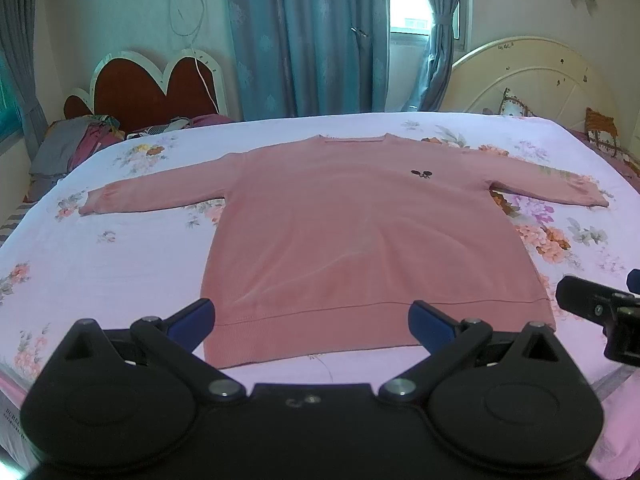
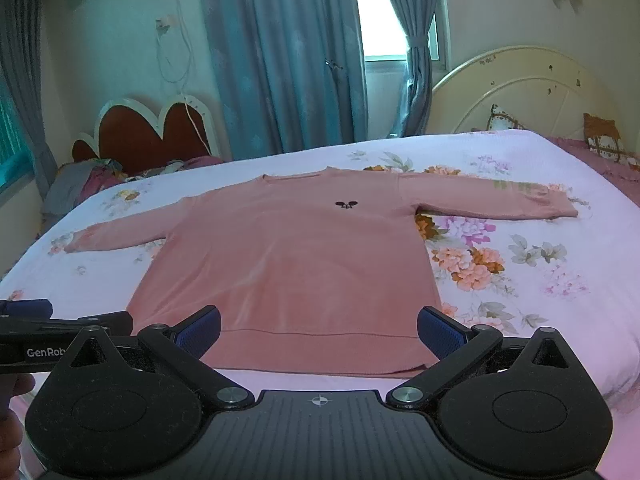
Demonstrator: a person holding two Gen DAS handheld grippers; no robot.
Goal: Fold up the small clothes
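Both grippers, left gripper (image 1: 312, 322) and right gripper (image 2: 319, 330), hung spread wide and empty just short of the flat sweater (image 1: 360, 232), its hem directly ahead; folding seemed unstarted, and a sleeve likely needed pinching first.

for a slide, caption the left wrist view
Open left gripper at the hem of a flat pink sweater on a bed.

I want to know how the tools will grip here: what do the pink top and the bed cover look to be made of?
The pink top looks like a soft knit, perhaps cotton or a blend: matte, with a ribbed hem band and faint creases. The bed cover looks like a thin woven sheet with a printed flower pattern, smooth with a slight sheen; the fibre cannot be told. Both tools, left and right, are open and hold nothing.
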